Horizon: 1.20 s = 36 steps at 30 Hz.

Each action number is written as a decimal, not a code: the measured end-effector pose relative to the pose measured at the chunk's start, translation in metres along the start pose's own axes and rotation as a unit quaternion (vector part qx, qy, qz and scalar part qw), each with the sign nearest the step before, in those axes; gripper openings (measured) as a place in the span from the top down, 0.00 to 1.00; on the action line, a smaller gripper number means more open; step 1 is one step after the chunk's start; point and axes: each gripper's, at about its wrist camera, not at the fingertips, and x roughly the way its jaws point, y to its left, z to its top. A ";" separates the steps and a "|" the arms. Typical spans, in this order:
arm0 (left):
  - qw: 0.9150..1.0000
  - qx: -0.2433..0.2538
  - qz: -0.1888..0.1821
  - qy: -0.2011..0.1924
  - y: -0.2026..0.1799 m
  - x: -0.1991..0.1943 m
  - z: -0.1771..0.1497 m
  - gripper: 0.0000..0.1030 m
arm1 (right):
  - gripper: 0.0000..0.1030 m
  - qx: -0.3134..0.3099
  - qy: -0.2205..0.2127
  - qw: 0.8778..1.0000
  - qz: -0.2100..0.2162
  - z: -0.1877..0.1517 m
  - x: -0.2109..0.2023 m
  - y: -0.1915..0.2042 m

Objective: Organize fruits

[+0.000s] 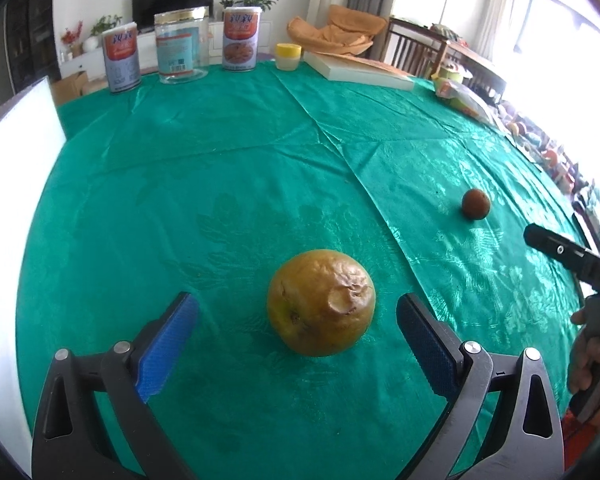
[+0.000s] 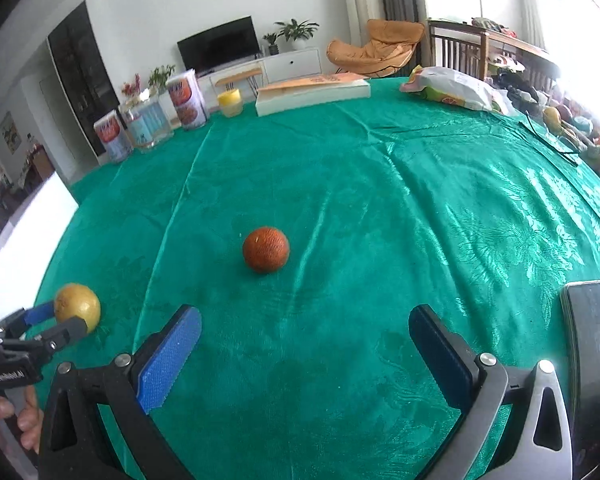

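Note:
A large yellow-brown fruit (image 1: 321, 302) with a dented, wrinkled skin rests on the green tablecloth (image 1: 228, 184). My left gripper (image 1: 298, 312) stands open around it, one blue pad on each side, not touching. The same fruit (image 2: 77, 306) shows at the far left of the right wrist view, between the left gripper's fingers. A small reddish-brown round fruit (image 2: 266, 249) lies ahead of my right gripper (image 2: 306, 324), which is open with nothing between its pads. That small fruit (image 1: 476, 204) also appears at the right of the left wrist view.
Two tins (image 1: 240, 38), a clear jar (image 1: 180, 46), a yellow-lidded cup (image 1: 288, 56) and a flat box (image 1: 360, 70) stand along the far edge. A plastic bag (image 2: 452, 88) lies far right. A dark curved object (image 2: 592, 344) sits near right. A hand (image 1: 584, 360) holds the other gripper.

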 end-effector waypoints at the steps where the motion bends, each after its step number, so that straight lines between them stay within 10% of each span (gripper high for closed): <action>1: 1.000 0.003 0.003 -0.006 -0.002 -0.001 0.000 0.04 | 0.00 0.009 0.019 1.000 0.009 0.003 0.005 -0.004; 7: 0.999 0.024 0.015 -0.029 -0.011 -0.007 0.003 0.08 | 0.05 -0.040 0.074 0.996 0.028 0.038 0.025 0.015; 11: 1.000 0.024 0.017 0.007 -0.012 0.006 0.004 0.48 | 0.19 -0.080 0.115 0.990 0.027 0.058 0.052 0.040; 16: 1.000 0.017 0.019 0.010 -0.011 0.000 -0.001 0.49 | 0.70 -0.101 0.147 0.984 -0.001 0.055 0.076 0.051; 21: 0.998 -0.032 -0.040 0.024 0.004 -0.031 -0.013 0.49 | 0.70 -0.001 0.115 0.989 0.090 0.037 0.031 0.039; 27: 0.996 -0.025 -0.083 0.027 0.000 -0.079 -0.044 0.49 | 0.70 0.100 0.082 0.969 0.212 -0.052 -0.012 0.036; 36: 0.996 -0.044 -0.073 0.030 -0.004 -0.094 -0.060 0.49 | 0.70 0.017 0.077 0.979 0.189 -0.079 -0.026 0.082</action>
